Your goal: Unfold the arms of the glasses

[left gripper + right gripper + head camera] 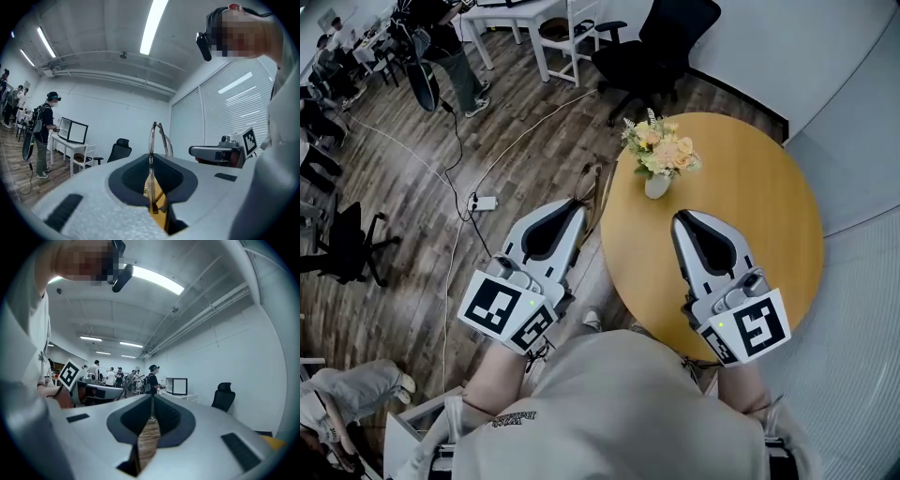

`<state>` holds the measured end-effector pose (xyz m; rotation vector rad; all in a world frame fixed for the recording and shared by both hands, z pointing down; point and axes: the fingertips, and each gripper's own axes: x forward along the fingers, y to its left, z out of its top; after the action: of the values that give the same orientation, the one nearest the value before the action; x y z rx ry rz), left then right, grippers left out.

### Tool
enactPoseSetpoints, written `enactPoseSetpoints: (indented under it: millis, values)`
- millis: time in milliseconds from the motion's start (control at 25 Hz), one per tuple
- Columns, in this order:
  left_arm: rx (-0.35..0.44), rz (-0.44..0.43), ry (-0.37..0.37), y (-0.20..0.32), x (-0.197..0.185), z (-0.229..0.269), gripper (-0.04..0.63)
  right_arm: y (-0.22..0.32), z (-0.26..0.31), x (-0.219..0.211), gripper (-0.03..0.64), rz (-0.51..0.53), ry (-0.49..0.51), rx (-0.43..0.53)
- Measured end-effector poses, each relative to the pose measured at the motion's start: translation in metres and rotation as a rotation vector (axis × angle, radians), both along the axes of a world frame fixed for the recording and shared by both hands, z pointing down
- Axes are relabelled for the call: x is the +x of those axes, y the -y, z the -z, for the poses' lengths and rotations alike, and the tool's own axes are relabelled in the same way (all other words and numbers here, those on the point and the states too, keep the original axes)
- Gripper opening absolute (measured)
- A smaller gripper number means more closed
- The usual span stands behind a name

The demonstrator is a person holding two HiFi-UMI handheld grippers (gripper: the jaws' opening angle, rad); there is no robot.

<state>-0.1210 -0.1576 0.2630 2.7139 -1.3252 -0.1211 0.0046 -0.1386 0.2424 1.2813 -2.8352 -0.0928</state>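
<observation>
My left gripper [578, 206] is shut on thin wire-framed glasses [596, 190], which stick out past its tip beside the table's left edge. In the left gripper view the glasses [152, 140] stand edge-on between the jaws of that gripper [151, 158], with their arms still lying close against the frame. My right gripper [682, 218] hovers over the round table, shut, with nothing between its jaws [152, 397]. The two grippers are level with each other and a hand's width apart. From the right gripper view, the left gripper [91, 391] and the glasses [125, 383] show at the left.
A round wooden table [769, 206] carries a small white vase of flowers [659, 155] near its far edge. A black office chair [661, 42] stands behind it, and a white desk [520, 14] farther back. Cables and a power strip [483, 202] lie on the wooden floor.
</observation>
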Motion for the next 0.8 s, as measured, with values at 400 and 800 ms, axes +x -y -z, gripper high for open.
enactPoseSetpoints:
  millis: [400, 800]
  values:
    - [-0.005, -0.040, 0.032, 0.001, 0.022, -0.004, 0.041, 0.015, 0.032, -0.015, 0.038, 0.043, -0.039, 0.092]
    - [0.014, -0.096, 0.101, -0.008, 0.048, -0.009, 0.041, 0.032, 0.054, -0.026, 0.038, 0.056, -0.034, 0.129]
